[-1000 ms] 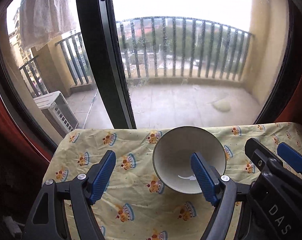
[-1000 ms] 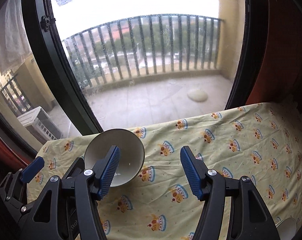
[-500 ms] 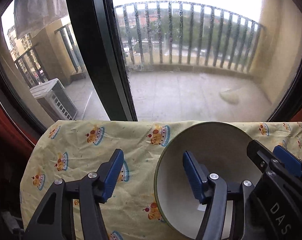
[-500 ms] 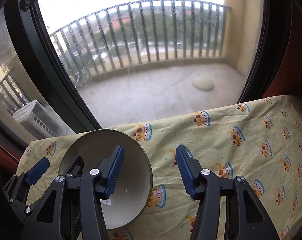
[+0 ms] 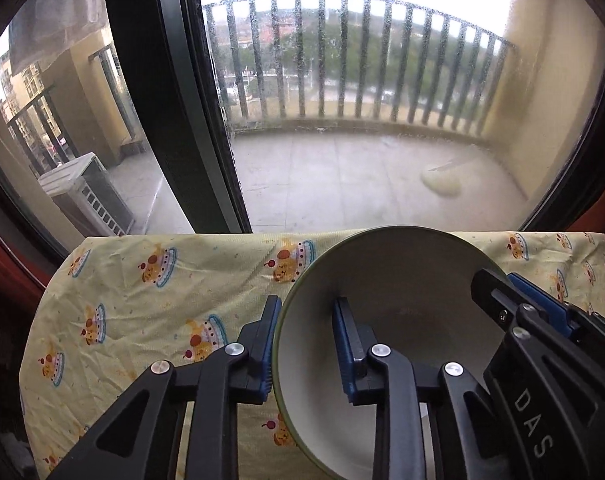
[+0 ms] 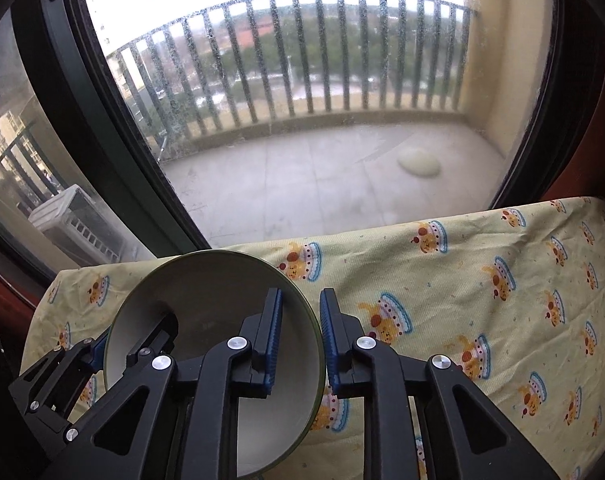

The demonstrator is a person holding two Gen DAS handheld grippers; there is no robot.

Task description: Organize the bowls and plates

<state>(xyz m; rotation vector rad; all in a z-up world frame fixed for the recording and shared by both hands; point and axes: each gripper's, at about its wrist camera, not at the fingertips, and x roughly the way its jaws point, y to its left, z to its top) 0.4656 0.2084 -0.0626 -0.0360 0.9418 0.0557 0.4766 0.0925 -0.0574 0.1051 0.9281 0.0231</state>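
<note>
Two grippers: both closing on one bowl (image 5: pixel 406 280), from opposite sides.
Left gripper (image 5: pixel 308 344): jaws straddle the left rim, one pad inside, one outside.
Right gripper (image 6: pixel 300 340): jaws straddle the right rim likewise.
Bowl position: on the tablecloth (image 6: pixel 482 280), near its window edge.
Risk: thin glazed rim could slip from the pads.
Risk: uneven lift between hands would tilt or twist the bowl free.

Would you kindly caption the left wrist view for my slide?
Left gripper closing on the near rim of a bowl on a yellow tablecloth.
</note>
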